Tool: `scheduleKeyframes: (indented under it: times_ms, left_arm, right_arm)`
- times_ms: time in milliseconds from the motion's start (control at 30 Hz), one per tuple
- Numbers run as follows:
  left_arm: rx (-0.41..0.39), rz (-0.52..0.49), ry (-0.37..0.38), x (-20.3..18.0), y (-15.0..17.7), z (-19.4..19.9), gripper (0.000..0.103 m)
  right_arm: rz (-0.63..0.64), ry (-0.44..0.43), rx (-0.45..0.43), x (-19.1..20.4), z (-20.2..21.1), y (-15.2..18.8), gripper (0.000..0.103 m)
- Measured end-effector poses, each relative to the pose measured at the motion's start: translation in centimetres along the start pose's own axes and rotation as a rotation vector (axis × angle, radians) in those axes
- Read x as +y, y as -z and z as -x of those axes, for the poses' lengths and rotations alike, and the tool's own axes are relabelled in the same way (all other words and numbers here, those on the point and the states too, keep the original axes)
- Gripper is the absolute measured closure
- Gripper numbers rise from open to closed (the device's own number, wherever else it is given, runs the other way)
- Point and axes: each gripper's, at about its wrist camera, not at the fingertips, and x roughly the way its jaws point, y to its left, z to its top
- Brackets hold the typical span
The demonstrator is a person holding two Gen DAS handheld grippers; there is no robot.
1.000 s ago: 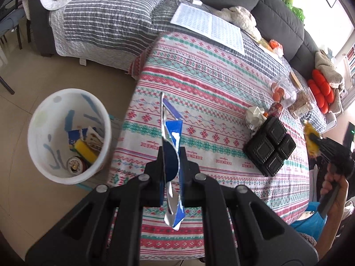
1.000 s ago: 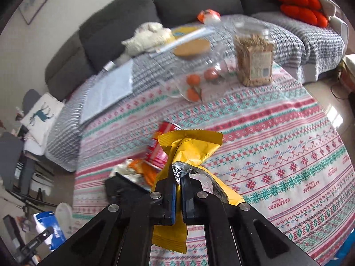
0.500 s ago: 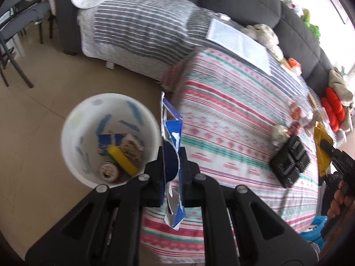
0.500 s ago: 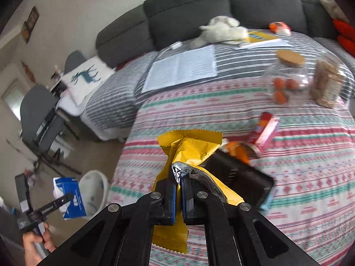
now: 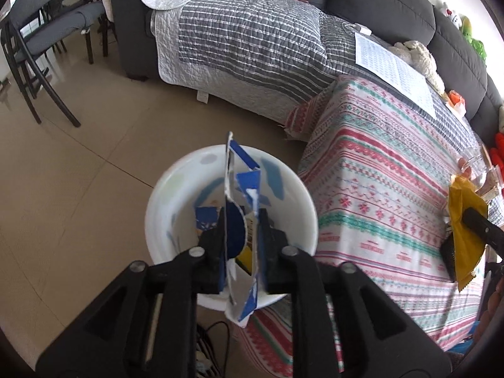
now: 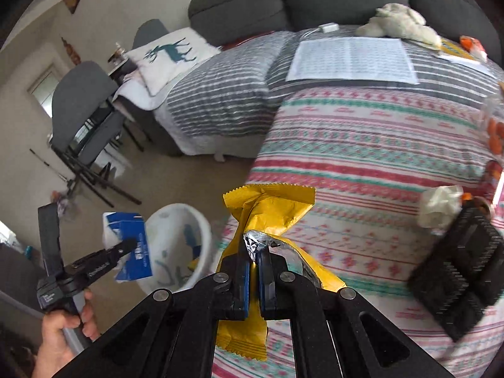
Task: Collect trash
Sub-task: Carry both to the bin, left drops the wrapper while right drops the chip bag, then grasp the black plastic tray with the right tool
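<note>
Drop step: left gripper (image 5: 242, 245) jaws opening, blue wrapper (image 5: 241, 208) between them over white bin (image 5: 293, 189); right gripper (image 6: 252, 271) clamps yellow wrapper (image 6: 271, 211), bin at its 9 o'clock, next

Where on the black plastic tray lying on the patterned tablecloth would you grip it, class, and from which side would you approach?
Grip the black tray by its thin outer rim, probably at the edge nearest the table's front, coming in from above with one finger inside a compartment and one outside. It lies flat and looks too wide to span, so the raised rim seems the only part narrow enough. Avoid the side touching the crumpled tissue.
</note>
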Motion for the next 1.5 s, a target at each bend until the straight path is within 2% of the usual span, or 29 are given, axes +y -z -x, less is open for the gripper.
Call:
scheduleKeyframes:
  times_ms: [33,100,233,367,433,567,800,900,933,967,1033,1167,1367,1500]
  left_arm:
    - [0.004,-0.003,-0.017,0.2,0.0,-0.2,0.055]
    - [-0.005,0.004,-0.057,0.7,0.0,-0.2,0.029]
    - [0.003,0.012,-0.103,1.8,0.2,0.2,0.016]
    - [0.038,0.011,-0.178,3.1,1.1,0.3,0.011]
    - [0.041,-0.003,-0.205,3.6,1.5,0.5,0.005]
    - [0.057,-0.02,-0.234,4.8,2.4,0.7,0.003]
    - [0.078,-0.025,-0.224,6.0,3.1,1.0,0.001]
    - [0.081,-0.027,-0.219,6.2,3.3,1.1,0.001]
    - [0.082,-0.025,-0.218,6.4,3.3,1.2,0.001]
    - [0.084,-0.023,-0.216,6.4,3.4,1.2,0.001]
    - [0.087,-0.017,-0.21,6.5,3.5,1.3,0.001]
    - [0.086,-0.019,-0.202,6.2,3.6,1.5,0.001]
    - [0.089,-0.039,-0.181,4.9,3.7,1.7,0.001]
    - [0.088,-0.057,-0.148,3.3,3.7,1.9,0.001]
  right_arm:
    - [0.005,-0.011,0.006,0.7,-0.8,0.1,0.099]
    - [0.011,-0.026,0.015,1.6,-1.6,0.3,0.099]
    - [0.027,-0.054,0.039,3.5,-3.6,0.6,0.098]
    - [0.048,-0.065,0.061,5.2,-5.7,1.0,0.098]
    - [0.057,-0.07,0.077,6.0,-6.8,1.2,0.098]
    - [0.064,-0.077,0.1,7.3,-8.8,1.5,0.097]
    - [0.039,-0.113,0.122,8.4,-11.7,1.4,0.09]
    - [0.016,-0.152,0.118,8.4,-12.2,1.3,0.078]
    - [0.006,-0.168,0.121,8.4,-12.2,1.4,0.065]
    - [0.001,-0.169,0.118,8.4,-12.1,1.3,0.047]
    - [0.003,-0.156,0.087,8.3,-11.3,1.3,0.037]
    - [0.018,-0.116,0.065,7.7,-9.6,1.2,0.031]
    - [0.057,0.006,0.025,5.5,-5.7,1.2,0.022]
    - [0.091,0.079,-0.005,3.3,-2.3,1.1,0.019]
